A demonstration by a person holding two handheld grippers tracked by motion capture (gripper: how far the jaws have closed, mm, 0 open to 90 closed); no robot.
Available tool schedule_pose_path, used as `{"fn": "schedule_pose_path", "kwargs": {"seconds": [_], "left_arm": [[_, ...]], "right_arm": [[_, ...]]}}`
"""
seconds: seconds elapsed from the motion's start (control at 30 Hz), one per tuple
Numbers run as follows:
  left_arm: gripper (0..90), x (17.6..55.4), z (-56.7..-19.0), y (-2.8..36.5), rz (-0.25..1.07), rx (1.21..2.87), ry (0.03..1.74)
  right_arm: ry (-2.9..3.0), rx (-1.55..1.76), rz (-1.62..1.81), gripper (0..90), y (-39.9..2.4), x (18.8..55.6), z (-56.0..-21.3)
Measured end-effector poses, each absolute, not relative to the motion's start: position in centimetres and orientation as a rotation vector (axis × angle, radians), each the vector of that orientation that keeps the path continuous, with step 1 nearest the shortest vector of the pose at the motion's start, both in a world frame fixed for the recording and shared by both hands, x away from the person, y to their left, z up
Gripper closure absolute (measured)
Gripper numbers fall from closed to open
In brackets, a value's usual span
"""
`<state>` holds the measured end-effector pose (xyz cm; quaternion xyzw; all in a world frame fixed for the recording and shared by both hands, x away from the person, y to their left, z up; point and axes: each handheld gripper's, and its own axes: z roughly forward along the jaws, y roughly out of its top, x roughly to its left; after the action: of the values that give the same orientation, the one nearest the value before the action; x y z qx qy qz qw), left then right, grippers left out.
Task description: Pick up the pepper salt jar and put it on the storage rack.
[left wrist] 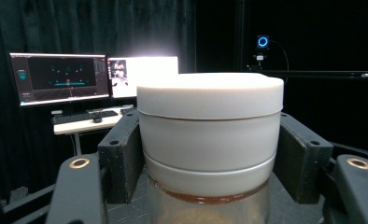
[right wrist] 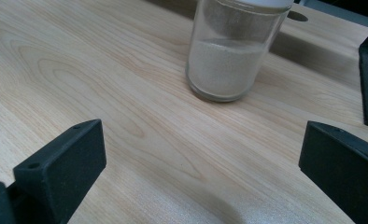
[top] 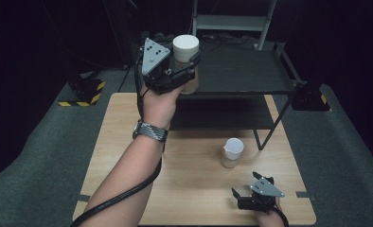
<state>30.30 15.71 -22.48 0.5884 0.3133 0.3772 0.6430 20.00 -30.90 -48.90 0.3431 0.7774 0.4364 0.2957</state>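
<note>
Wooden desk (top: 194, 189) in a dark room; left gripper (top: 187, 64) clamps a white-lidded jar (top: 185, 47) at 12 o'clock, perhaps above the black shelf (top: 241, 71); right gripper (top: 244, 191) wide at 5 o'clock.

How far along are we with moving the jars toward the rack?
Done: nothing is on the black rack yet. In hand: the left tongs are shut on a white-lidded jar, held up at the top shelf's left end. Left: that jar has to be set down, and the second jar stands on the wooden table, with the right tongs open and short of it.
</note>
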Motion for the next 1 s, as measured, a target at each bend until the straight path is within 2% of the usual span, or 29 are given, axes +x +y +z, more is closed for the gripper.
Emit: {"fn": "schedule_pose_path", "kwargs": {"seconds": [1.0], "left_arm": [[33.7, 32.9, -22.8, 13.7, 0.904, 1.350, 0.732]], "right_arm": [[2.066, 0.912, 1.177, 0.0, -31.1, 20.0, -49.0]]}}
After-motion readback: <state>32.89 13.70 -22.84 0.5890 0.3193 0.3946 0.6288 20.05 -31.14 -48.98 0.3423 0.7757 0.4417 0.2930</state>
